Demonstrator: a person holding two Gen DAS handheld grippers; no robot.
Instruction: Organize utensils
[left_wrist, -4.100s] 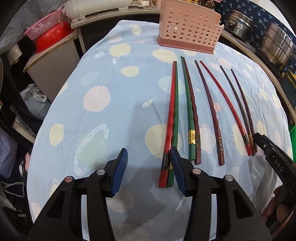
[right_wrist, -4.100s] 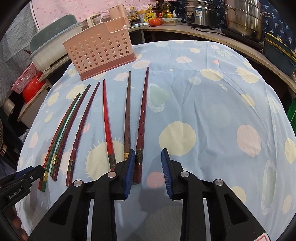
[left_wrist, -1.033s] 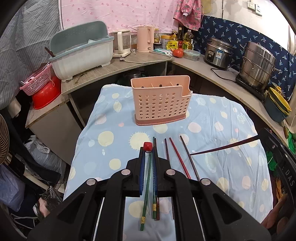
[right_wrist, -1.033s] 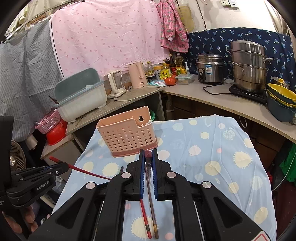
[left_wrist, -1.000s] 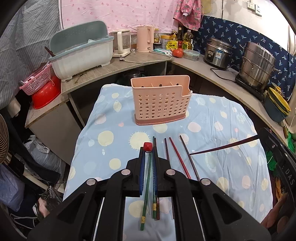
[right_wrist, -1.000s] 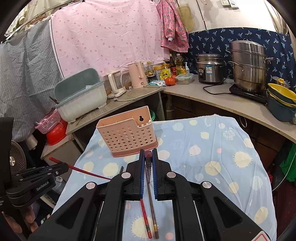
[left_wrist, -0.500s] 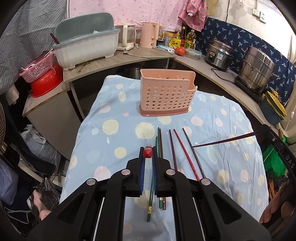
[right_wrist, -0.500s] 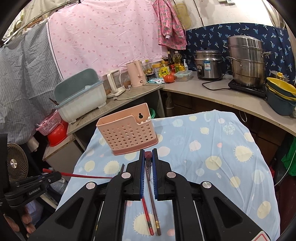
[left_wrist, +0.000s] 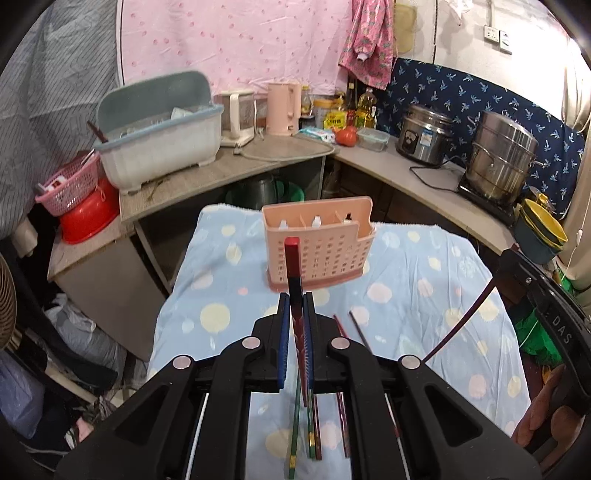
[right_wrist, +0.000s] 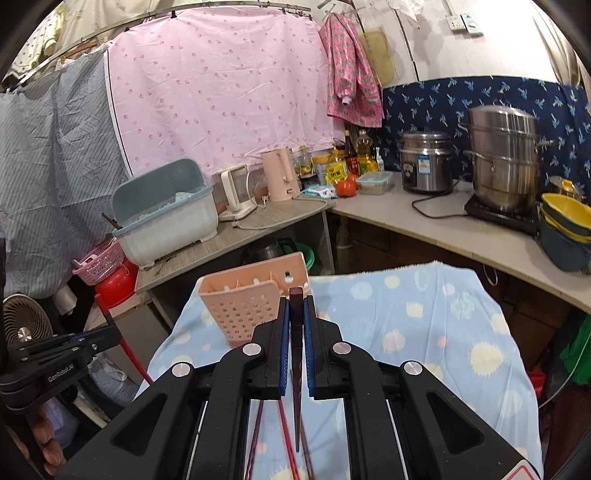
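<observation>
My left gripper (left_wrist: 295, 299) is shut on a red chopstick (left_wrist: 292, 266), whose thick end rises in front of the pink perforated holder (left_wrist: 325, 254) at the far end of the table. My right gripper (right_wrist: 295, 301) is shut on a dark brown chopstick (right_wrist: 296, 332); the same stick (left_wrist: 465, 317) shows at the right of the left wrist view. The holder (right_wrist: 243, 306) stands just beyond and left of my right fingers. Several chopsticks (left_wrist: 314, 435) still lie on the blue spotted cloth (left_wrist: 424, 295) below both grippers. The left gripper (right_wrist: 96, 338) and its red stick (right_wrist: 129, 354) appear at the left of the right wrist view.
A counter (left_wrist: 424, 173) wraps around behind the table with a rice cooker (left_wrist: 424, 138), a steel steamer pot (left_wrist: 502, 158), a grey dish rack (left_wrist: 159, 140) and a pink kettle (left_wrist: 282, 109). A red basin (left_wrist: 86, 218) and pink basket sit at the left.
Both grippers have risen with their chopsticks, and the cameras now look more level. The holder's open top has come into view. Both stayed shut.
</observation>
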